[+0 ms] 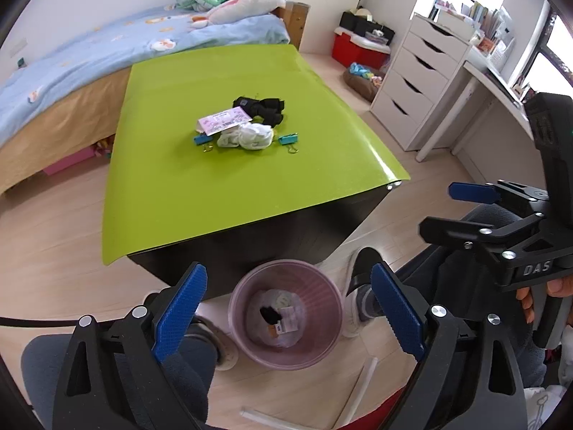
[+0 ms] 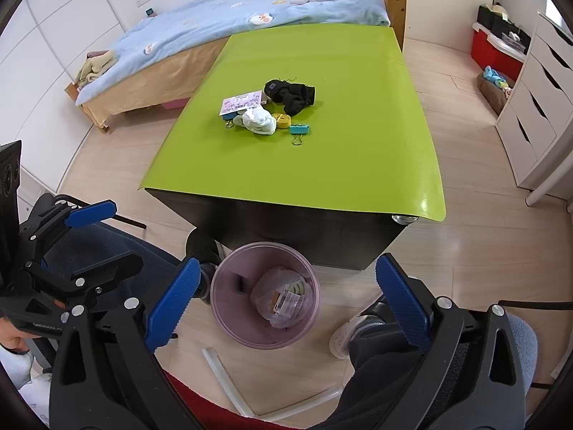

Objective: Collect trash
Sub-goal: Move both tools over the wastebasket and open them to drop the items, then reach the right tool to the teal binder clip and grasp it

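Over the pink bin on the floor, beside the counter's near edge, both my fingers hang spread and empty, so scraps drop inside; more clutter waits mid-counter.

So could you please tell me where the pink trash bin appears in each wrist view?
Left wrist view: the trash bin sits bottom centre, on the floor between the blue finger pads.
Right wrist view: the trash bin sits bottom centre, slightly left.
Shared landmark: the green table, directly above the bin in both.
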Demonstrator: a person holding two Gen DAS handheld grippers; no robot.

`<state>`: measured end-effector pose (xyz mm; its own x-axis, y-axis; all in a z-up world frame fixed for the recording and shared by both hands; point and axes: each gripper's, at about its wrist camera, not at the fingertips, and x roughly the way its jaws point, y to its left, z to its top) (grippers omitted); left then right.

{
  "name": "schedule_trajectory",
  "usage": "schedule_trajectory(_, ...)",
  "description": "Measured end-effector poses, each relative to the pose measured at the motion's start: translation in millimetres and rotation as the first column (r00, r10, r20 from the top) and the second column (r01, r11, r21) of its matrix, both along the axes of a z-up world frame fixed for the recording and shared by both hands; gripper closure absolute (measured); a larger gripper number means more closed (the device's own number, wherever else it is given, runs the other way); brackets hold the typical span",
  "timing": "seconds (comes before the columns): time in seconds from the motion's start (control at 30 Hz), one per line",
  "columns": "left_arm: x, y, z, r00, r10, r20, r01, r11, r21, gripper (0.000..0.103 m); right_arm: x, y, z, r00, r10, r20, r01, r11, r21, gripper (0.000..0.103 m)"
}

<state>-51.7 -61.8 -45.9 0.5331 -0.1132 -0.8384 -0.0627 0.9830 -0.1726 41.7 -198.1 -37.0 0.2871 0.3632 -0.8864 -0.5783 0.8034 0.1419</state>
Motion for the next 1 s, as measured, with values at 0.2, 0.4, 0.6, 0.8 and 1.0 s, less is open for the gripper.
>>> schedule_trajectory(0.2,-1,10,1,0.999,0.042,0.0,-0.042,0.999,0.009,0.008,-1,0,-4,1.0,-0.002,-0.017,0.002,1.0,0.013,0.004)
schedule_trajectory(0.4,0,15,3,0.998,0.058,0.001,-0.058,0.998,0.003,0.008,-1,3,-5,1.0,0.001,-0.028,0.0,1.0,0.024,0.004)
schedule_trajectory(0.6,3,19,4,0.998,0.065,0.005,-0.064,0.998,-0.015,0.008,2,5,-4,0.999,0.006,-0.035,-0.006,1.0,0.026,0.004)
schedule_trajectory(0.8,8,25,8,0.997,0.079,0.015,-0.079,0.997,-0.019,0.008,20,16,-2,0.999,0.003,-0.032,-0.003,1.0,0.019,0.004)
schedule_trajectory(1.0,13,32,13,0.995,0.095,0.028,-0.095,0.995,-0.019,0.008,53,33,-3,1.0,-0.006,-0.028,0.006,1.0,0.012,0.004)
